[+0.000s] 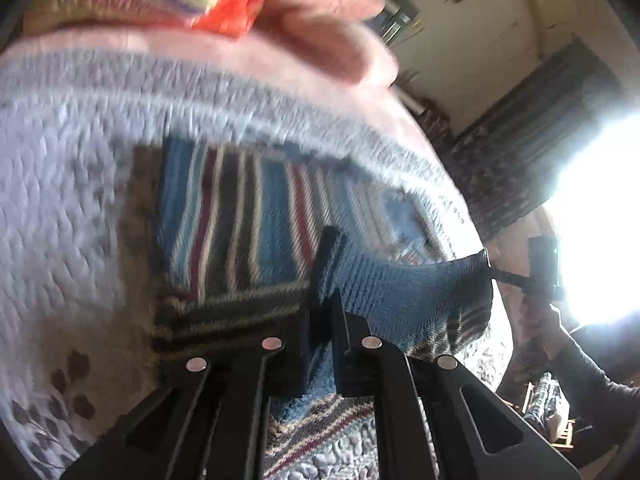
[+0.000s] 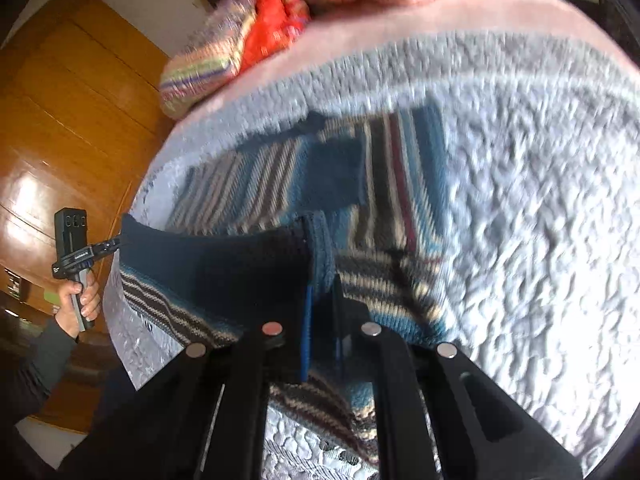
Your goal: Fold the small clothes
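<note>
A striped knit sweater (image 1: 248,216) (image 2: 400,184) in blue, dark, cream and maroon lies on the white quilted bed cover (image 1: 52,200) (image 2: 540,220). Its plain blue ribbed band (image 1: 400,280) (image 2: 224,260) is lifted off the bed and stretched between the two grippers. My left gripper (image 1: 326,280) is shut on one end of that band. My right gripper (image 2: 322,280) is shut on the other end. Each gripper shows in the other's view, pinching the band's far corner: the right gripper (image 1: 490,266), the left gripper (image 2: 120,240), the latter held by a hand (image 2: 78,300).
A pink blanket (image 1: 240,60) (image 2: 400,12) runs across the far side of the bed, with a striped bundle and orange cloth (image 1: 228,12) (image 2: 272,28) on it. A wooden wardrobe (image 2: 80,120) stands past the bed's edge. A bright window (image 1: 600,220) glares on the other side.
</note>
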A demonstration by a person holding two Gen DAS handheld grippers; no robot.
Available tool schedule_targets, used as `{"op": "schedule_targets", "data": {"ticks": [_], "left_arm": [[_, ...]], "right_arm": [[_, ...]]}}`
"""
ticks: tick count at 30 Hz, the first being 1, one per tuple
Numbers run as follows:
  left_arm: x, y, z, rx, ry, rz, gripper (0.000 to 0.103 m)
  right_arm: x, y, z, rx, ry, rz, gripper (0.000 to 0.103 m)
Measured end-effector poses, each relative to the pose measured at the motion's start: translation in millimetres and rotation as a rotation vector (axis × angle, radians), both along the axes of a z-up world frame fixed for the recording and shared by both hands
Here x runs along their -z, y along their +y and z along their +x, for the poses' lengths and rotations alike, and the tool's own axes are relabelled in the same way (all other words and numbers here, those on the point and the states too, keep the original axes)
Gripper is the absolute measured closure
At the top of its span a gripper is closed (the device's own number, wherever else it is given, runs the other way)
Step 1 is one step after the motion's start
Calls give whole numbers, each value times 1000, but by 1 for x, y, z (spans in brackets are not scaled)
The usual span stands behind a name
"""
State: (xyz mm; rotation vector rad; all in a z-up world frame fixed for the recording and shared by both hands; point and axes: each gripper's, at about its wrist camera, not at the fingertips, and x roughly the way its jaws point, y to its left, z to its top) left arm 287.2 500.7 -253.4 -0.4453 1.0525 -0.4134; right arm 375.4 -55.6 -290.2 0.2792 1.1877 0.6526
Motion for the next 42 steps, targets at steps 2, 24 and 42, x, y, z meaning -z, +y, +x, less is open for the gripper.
{"op": "schedule_targets", "data": {"ticks": [2,24,42], "left_arm": [[-20,1,8,3,-47,13,95],[-39,4,181,-35,-84,188,95],[76,18,270,-130,129,197,95]], "right_arm": [[-15,-5,4,16,-37,-5,96],[-44,34,160,107,-160,-150,96],[63,56,242,177,1,-232,97]]}}
